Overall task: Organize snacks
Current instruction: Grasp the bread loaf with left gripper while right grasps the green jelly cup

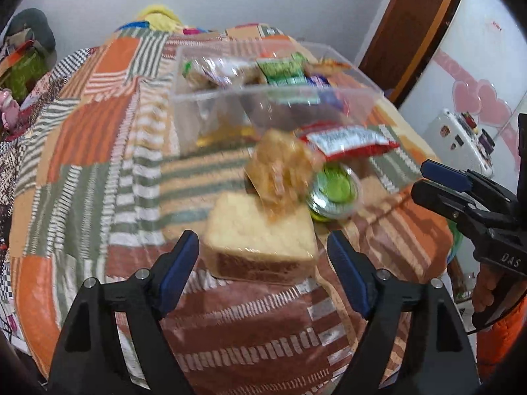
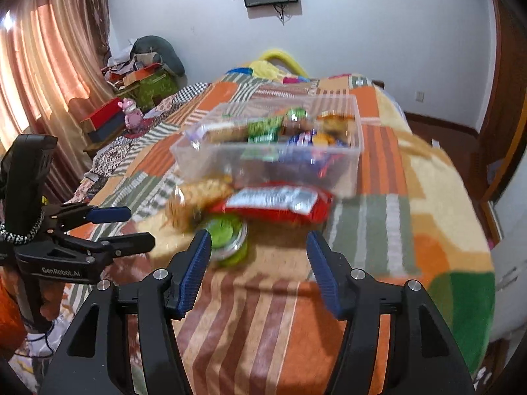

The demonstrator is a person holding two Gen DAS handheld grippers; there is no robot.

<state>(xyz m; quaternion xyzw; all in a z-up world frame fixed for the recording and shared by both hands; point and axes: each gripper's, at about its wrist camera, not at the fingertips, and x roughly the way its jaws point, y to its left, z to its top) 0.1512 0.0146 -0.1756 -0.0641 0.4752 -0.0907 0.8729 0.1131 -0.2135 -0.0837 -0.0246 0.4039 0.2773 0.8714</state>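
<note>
A clear plastic box [image 1: 210,98] [image 2: 204,161] holding several snack packs stands on the patchwork bedspread. In front of it lie a wrapped cake slice [image 1: 260,243], a clear bag of golden snacks [image 1: 280,171] [image 2: 201,197], a red packet [image 1: 349,141] [image 2: 276,200] and a green-lidded cup [image 1: 336,191] [image 2: 227,233]. My left gripper [image 1: 263,253] is open, its pads either side of the cake slice, and shows at the left of the right wrist view [image 2: 131,227]. My right gripper [image 2: 258,263] is open and empty just before the green cup, and shows at the right of the left wrist view [image 1: 425,181].
The bedspread [image 1: 98,164] [image 2: 395,230] covers a bed whose edge falls off at the right. A bedside clutter of boxes and a pink toy [image 2: 131,113] sits at the left by the curtains [image 2: 39,65]. A wooden door [image 1: 415,26] and a white fridge [image 1: 461,138] stand at the right.
</note>
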